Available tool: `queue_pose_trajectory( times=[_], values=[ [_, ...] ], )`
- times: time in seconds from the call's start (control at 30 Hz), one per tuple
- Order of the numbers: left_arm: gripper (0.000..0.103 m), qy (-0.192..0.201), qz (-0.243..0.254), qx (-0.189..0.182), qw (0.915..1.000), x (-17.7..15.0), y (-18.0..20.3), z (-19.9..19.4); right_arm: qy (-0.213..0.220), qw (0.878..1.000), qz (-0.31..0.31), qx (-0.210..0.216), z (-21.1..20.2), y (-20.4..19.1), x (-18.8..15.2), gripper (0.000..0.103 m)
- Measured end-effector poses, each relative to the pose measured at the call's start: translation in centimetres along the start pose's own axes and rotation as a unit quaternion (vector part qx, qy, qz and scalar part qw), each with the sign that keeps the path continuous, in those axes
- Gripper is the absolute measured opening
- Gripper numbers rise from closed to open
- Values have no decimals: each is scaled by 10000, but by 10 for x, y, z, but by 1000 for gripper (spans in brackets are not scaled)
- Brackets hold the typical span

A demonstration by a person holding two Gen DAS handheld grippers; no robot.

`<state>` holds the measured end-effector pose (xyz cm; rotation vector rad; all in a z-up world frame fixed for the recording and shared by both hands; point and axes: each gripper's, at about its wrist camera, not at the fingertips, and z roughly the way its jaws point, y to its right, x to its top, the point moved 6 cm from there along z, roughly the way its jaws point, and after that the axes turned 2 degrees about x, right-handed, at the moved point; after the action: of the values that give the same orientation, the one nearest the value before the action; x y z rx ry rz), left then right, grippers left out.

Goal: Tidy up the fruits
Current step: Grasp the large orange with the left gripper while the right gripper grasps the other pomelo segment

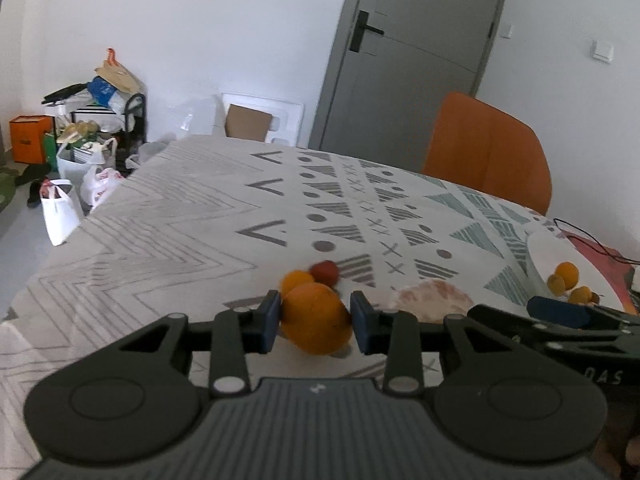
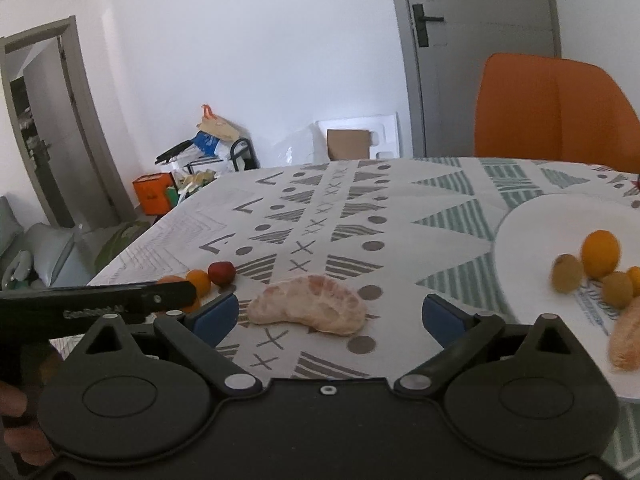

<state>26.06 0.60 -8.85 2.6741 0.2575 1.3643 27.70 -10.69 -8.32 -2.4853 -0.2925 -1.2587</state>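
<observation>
My left gripper is shut on a large orange, one blue pad against each side of it. Just behind it on the patterned tablecloth lie a smaller orange and a red fruit. A peeled pomelo segment lies on the cloth between the wide-apart blue pads of my right gripper, which is open and touches nothing. To the right stands a white plate holding an orange, small brown fruits and another pomelo piece.
An orange chair stands behind the table's far right side, with a grey door beyond. Bags and boxes are piled on the floor past the table's left edge. A black cable runs behind the plate.
</observation>
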Motion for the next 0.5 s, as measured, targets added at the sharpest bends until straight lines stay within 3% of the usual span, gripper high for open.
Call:
queue_pose_trajectory(
  times=[0.5],
  values=[
    [36, 166, -268, 302, 9990, 11, -41, -9, -342, 9987, -153, -351, 39, -21, -4, 103]
  ],
)
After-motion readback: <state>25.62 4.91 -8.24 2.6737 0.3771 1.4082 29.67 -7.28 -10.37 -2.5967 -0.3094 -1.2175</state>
